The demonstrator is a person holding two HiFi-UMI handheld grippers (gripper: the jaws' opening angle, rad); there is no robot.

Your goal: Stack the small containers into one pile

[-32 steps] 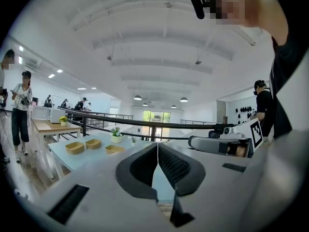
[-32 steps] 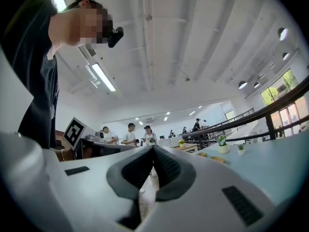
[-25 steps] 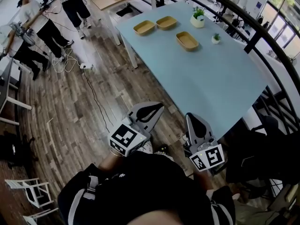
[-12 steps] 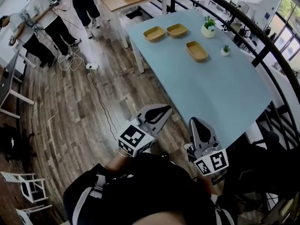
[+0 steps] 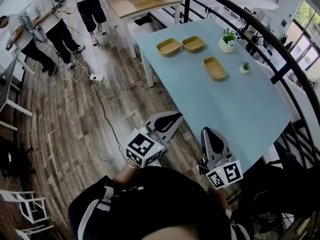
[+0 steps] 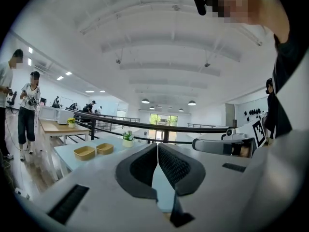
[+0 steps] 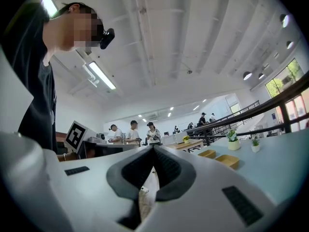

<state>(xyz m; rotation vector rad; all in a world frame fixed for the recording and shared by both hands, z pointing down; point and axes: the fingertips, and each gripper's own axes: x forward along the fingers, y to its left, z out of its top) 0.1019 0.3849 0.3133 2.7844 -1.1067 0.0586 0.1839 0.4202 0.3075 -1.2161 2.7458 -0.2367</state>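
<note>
Three shallow tan containers lie apart on the far half of the light blue table [image 5: 235, 104]: one at the far left [image 5: 168, 46], one beside it [image 5: 193, 43], one nearer and to the right [image 5: 215, 67]. In the left gripper view two containers [image 6: 85, 152] [image 6: 105, 148] show at mid left. The right gripper view has two containers [image 7: 207, 153] [image 7: 227, 161] at right. My left gripper [image 5: 173, 116] and right gripper [image 5: 207, 133] hang shut and empty near the table's close end, well short of the containers. Both jaws meet at the tips [image 6: 158, 145] [image 7: 152, 148].
A white pot with a plant [image 5: 227, 42] and a smaller potted plant [image 5: 244, 67] stand by the containers. A black railing [image 5: 260, 39] runs behind the table. Several people [image 5: 42, 21] stand at far left near a wooden table [image 5: 137, 1]. Cables [image 5: 97, 94] trail over the wood floor.
The head view has shifted so the table and containers sit slightly nearer and further right. Both grippers stay shut in much the same place in the picture.
</note>
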